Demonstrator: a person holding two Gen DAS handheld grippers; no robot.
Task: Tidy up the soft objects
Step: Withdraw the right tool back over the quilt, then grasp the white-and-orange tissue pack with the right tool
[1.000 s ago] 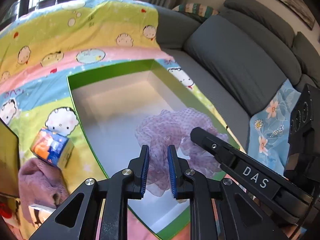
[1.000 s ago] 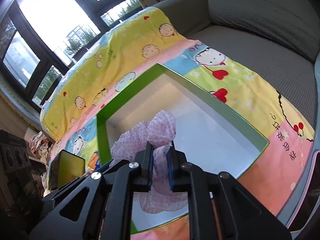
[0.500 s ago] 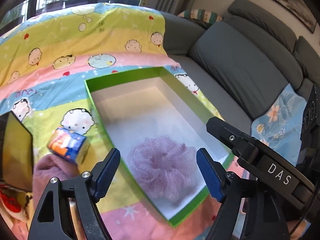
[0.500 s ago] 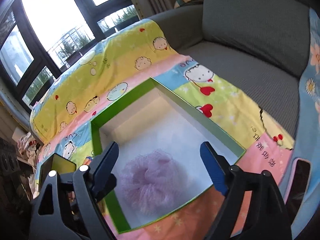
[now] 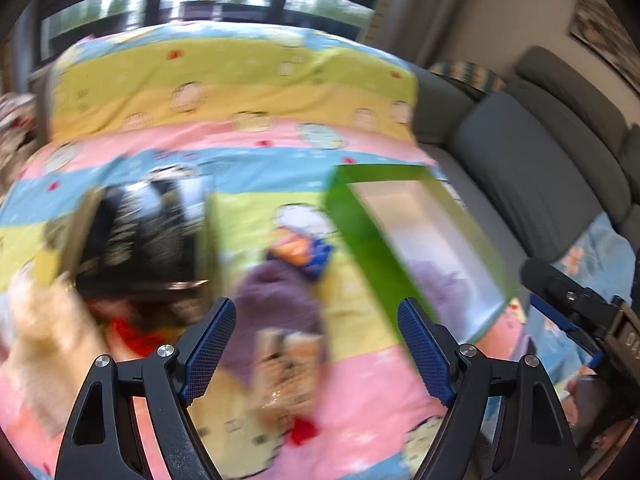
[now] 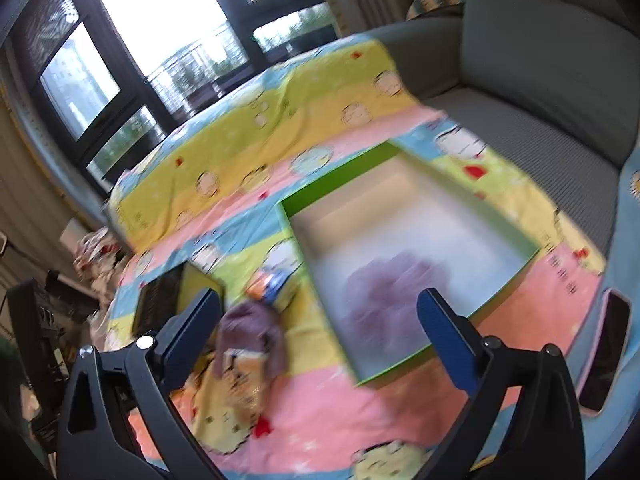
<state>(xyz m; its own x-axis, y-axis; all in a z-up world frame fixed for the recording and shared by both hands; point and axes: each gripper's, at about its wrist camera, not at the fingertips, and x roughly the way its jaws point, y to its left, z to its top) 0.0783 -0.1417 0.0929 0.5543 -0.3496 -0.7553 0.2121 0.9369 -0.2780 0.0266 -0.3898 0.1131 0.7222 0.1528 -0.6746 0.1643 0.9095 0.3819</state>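
One frilly lilac mesh puff [image 6: 384,300] lies in the rectangular green-walled box [image 6: 532,254].

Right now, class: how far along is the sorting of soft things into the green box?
Done: the lilac mesh puff lies inside the green box. In hand: nothing; left gripper and right gripper have just opened, fingers empty. Left: the purple cloth and blurred packets outside the box.

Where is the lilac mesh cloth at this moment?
The lilac mesh cloth lies inside the green box, at its near end in the right wrist view, on the patterned blanket; neither gripper holds it.
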